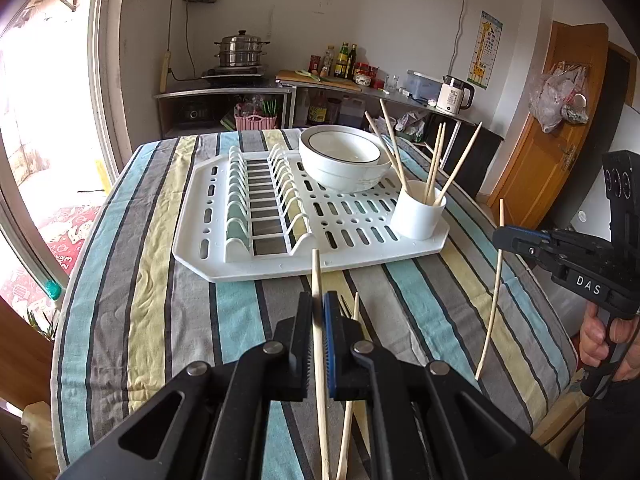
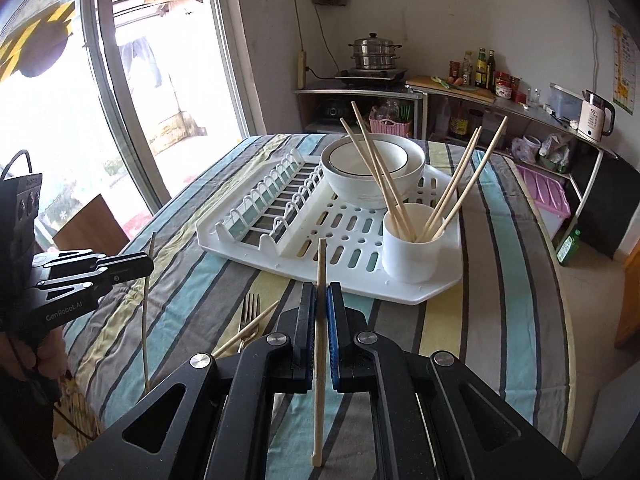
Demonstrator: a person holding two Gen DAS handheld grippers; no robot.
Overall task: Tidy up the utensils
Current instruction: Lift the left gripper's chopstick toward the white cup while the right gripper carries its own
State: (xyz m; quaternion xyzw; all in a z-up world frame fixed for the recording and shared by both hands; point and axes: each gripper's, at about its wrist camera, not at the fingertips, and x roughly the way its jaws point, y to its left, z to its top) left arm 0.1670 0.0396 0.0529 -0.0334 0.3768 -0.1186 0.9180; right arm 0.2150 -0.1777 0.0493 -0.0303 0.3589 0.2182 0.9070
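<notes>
Chopsticks clamped, one in each gripper: left gripper [image 1: 319, 320]; right gripper [image 2: 321, 312]; next, drop both into white cup [image 2: 414, 254].

The tabletop [image 2: 500, 280], under a striped cloth, carries a white dish rack [image 2: 344, 240] at twelve o'clock; a fork [image 2: 249, 312] and a chopstick [image 2: 248, 326] lie at seven o'clock.

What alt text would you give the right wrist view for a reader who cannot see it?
The right gripper is shut on a wooden chopstick above a striped tablecloth. Ahead, a white drying rack holds a bowl and a white cup with chopsticks in it. At left, the left gripper holds another chopstick; a fork lies on the cloth.
</notes>
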